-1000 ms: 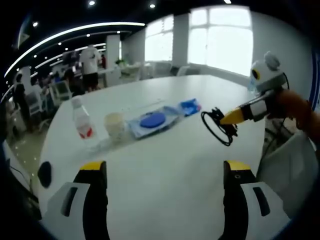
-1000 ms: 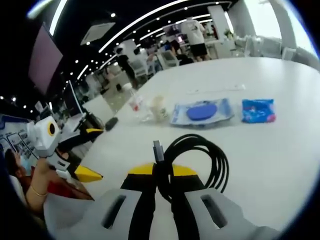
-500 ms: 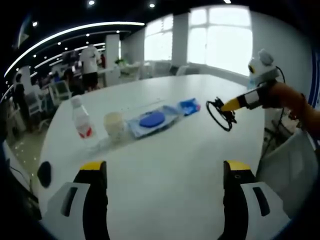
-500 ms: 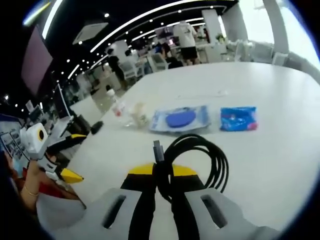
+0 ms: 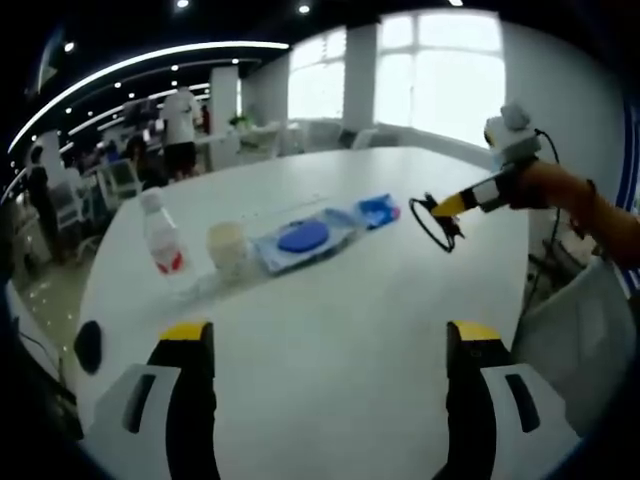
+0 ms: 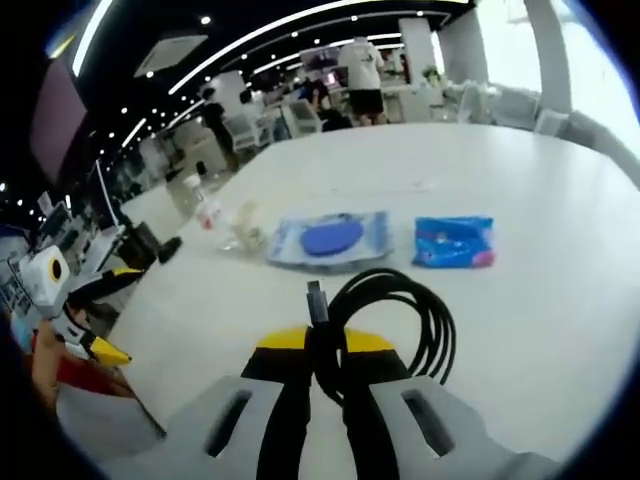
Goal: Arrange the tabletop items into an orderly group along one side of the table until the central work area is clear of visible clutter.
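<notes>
Our right gripper (image 6: pixel 328 352) is clamped on the coiled black cable (image 6: pixel 395 320), carried above the table (image 6: pixel 560 250). We judge it light and floppy, best held across the bundled strands. Left gripper (image 5: pixel 330 345) gapes empty.

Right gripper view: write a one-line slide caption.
Right gripper shut on a coiled black cable above the white table.

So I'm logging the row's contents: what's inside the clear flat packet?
A round blue disc lies inside the clear packet. Whatever is under the disc is covered, and the print on the packet is too small to read.
</notes>
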### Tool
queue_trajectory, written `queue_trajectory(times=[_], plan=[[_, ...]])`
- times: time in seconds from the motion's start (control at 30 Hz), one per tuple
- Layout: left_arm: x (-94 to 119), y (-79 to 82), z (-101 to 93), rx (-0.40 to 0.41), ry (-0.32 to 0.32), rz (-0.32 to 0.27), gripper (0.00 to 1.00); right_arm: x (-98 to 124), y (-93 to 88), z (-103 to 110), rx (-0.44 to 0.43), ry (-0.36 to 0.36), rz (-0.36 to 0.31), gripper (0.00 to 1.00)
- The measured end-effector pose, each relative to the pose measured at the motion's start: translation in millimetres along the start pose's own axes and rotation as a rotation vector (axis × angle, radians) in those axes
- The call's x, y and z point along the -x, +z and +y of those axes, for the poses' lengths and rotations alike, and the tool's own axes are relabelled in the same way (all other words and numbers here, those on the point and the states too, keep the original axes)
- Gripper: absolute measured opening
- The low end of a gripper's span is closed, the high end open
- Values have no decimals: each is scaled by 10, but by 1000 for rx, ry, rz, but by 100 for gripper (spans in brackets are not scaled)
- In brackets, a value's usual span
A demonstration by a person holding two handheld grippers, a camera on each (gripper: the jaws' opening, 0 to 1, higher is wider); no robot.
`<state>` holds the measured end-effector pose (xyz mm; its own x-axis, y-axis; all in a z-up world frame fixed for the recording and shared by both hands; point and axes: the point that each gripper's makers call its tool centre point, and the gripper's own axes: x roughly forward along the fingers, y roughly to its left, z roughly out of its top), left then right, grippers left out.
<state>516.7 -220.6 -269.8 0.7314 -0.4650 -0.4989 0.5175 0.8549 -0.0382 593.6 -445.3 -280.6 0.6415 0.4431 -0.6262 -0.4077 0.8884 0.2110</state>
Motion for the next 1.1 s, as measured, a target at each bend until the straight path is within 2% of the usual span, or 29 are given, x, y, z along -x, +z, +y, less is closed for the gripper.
queue_trajectory(times=[0.2,0.53,0.7,0.83,0.97,1.1], plan=[[-12,-8,-19,-2,-10,5,94,-134,28,-98,-4,-14,13,10],[-22,-1,-61,-5,-24,7,93,-419,-32,-235,21,-38,75,10],[9,32,-5,-26,16,2,92,-543,-55,-315,45,-63,98,10],[11,51,-6,-2,4,-14,92,-651,-85,-361,41,-73,115,10],[8,50,-23,22,-11,-20,92,-743,-96,-381,84,-86,139,10],[-1,20,-18,19,-7,-6,92,-819,-111,-355,90,-78,152,10]])
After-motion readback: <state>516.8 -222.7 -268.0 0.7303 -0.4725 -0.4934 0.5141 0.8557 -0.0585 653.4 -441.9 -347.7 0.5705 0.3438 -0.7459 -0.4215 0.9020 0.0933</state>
